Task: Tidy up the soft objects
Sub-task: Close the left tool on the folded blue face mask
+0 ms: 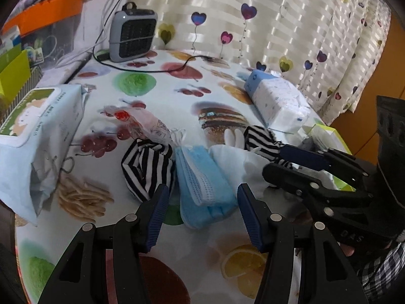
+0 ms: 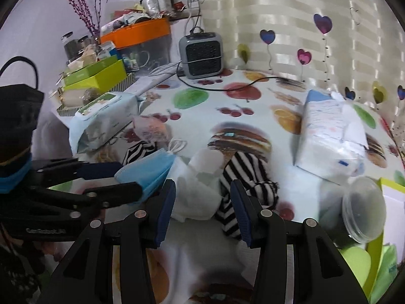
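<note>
Soft objects sit bunched in a loose row near the near edge of the fruit-print table (image 1: 157, 81): a striped cloth (image 1: 148, 169) on the left, a stack of blue face masks (image 1: 205, 185) in the middle, a white cloth (image 2: 195, 192) and a second striped cloth (image 2: 243, 177) to the right. We judge the sorting barely begun; nothing looks put away yet, and the tissue pack (image 1: 278, 101) lies far right, apart. The masks' long axis runs from near to far, tilted slightly left at the far end. Our left gripper (image 1: 202, 215) hangs released, jaws either side of the masks without touching. Our right gripper (image 2: 203, 210) also stands released above the white cloth, though blur there makes contact hard to rule out.
</note>
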Demonstrator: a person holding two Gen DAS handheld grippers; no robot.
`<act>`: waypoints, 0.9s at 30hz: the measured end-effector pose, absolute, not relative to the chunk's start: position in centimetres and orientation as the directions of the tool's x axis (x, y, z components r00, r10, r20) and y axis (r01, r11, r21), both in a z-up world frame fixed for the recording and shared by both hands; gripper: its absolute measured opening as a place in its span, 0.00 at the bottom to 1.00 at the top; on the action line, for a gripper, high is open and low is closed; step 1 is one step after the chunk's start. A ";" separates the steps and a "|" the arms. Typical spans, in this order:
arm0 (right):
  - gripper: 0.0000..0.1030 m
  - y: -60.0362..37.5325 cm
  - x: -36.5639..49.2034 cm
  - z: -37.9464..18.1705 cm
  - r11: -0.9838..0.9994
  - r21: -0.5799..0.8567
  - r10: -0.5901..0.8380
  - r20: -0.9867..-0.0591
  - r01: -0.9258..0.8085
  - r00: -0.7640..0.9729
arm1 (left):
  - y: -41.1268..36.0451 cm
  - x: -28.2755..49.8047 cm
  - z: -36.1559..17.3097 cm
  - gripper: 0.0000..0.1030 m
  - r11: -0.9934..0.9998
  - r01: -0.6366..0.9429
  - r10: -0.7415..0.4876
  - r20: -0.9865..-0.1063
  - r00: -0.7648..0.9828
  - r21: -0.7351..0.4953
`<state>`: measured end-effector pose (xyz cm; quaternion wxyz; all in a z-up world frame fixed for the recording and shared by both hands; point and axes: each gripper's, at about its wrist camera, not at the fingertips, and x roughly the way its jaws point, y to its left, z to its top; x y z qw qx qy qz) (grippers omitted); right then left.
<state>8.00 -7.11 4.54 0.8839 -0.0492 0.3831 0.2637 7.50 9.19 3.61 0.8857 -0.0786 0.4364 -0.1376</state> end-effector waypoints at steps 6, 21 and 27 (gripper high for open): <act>0.45 -7.0 8.5 3.9 0.845 0.105 0.427 -0.724 -0.525 0.542 | 8.9 8.4 3.0 0.54 0.956 0.161 -0.292 -0.763 0.576 -0.245; 0.45 -6.3 9.0 2.7 0.823 0.144 0.460 -0.738 -0.550 0.495 | 9.6 7.7 3.5 0.22 0.965 0.129 -0.257 -0.736 0.626 -0.227; 0.31 -6.1 9.0 2.2 0.825 0.156 0.462 -0.740 -0.543 0.489 | 9.7 7.0 3.9 0.22 0.968 0.132 -0.246 -0.730 0.638 -0.211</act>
